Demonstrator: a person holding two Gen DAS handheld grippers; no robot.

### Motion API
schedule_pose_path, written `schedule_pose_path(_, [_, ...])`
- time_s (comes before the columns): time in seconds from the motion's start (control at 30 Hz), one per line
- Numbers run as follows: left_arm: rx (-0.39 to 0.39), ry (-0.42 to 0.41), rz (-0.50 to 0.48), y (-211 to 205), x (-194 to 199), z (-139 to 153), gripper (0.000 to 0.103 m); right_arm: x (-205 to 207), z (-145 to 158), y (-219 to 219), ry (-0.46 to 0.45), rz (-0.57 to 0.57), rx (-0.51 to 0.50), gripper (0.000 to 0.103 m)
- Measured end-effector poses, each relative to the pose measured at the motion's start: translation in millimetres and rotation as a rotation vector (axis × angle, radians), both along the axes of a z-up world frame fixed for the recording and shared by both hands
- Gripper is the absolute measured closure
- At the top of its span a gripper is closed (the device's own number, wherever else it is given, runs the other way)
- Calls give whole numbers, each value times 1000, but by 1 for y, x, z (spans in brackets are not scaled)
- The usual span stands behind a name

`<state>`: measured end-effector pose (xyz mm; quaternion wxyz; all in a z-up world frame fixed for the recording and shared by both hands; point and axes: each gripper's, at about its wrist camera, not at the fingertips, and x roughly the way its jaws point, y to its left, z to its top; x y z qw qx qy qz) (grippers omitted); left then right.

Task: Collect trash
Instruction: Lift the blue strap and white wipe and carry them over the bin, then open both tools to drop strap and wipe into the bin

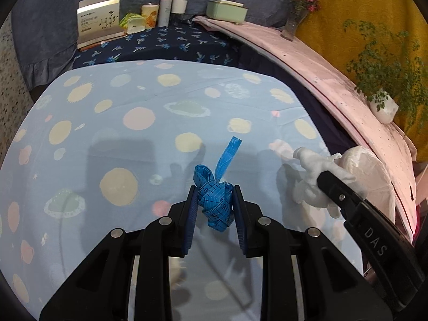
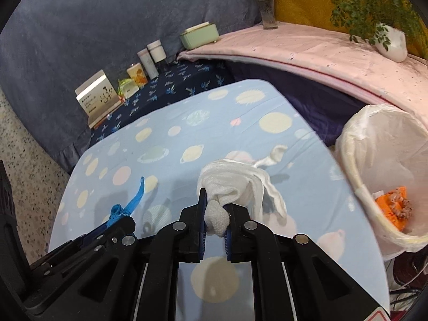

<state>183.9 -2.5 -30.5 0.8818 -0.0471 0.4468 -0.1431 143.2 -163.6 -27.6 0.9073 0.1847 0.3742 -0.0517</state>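
Clamped on a blue tape measure (image 1: pixel 214 200), the left gripper (image 1: pixel 215 203) hangs over open tablecloth (image 1: pixel 107 123), while the right gripper (image 2: pixel 215 214) pinches a white cloth (image 2: pixel 235 182) near the bin (image 2: pixel 353 176) at right edge.

Two grippers, left (image 1: pixel 215 200) and right (image 2: pixel 215 215); one blue tape measure (image 1: pixel 214 200), one white cloth (image 2: pixel 235 182), one lined bin (image 2: pixel 385 176), two plants at far right (image 1: pixel 379 80).

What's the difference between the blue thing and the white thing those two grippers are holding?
The blue measuring tape is a narrow printed ribbon, bunched up, with one end sticking upward; the white cloth is soft woven fabric, plain, and drapes down in folds. The tape sits in the left gripper; the cloth is bulkier and sits in the right gripper. Both are pinched between jaws above the planet-print sheet.
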Motion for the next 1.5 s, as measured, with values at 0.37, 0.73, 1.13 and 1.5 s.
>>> schedule_pose_path(0.37, [7, -53, -140, -71, -30, 26, 78, -45, 29, -65, -67, -111, -9, 93])
schedule_pose_path(0.73, [-11, -51, -346, -175, -45, 34, 78, -83, 28, -159, -67, -265, -27, 93])
schedule_pose_path(1.13, [-20, -35, -496, -268, -50, 20, 77, -90, 10, -235, -9, -357, -51, 91])
schedule_pose_path(1.5, [-14, -39, -406, -271, -30, 9, 44, -72, 5, -254, -7, -362, -54, 73])
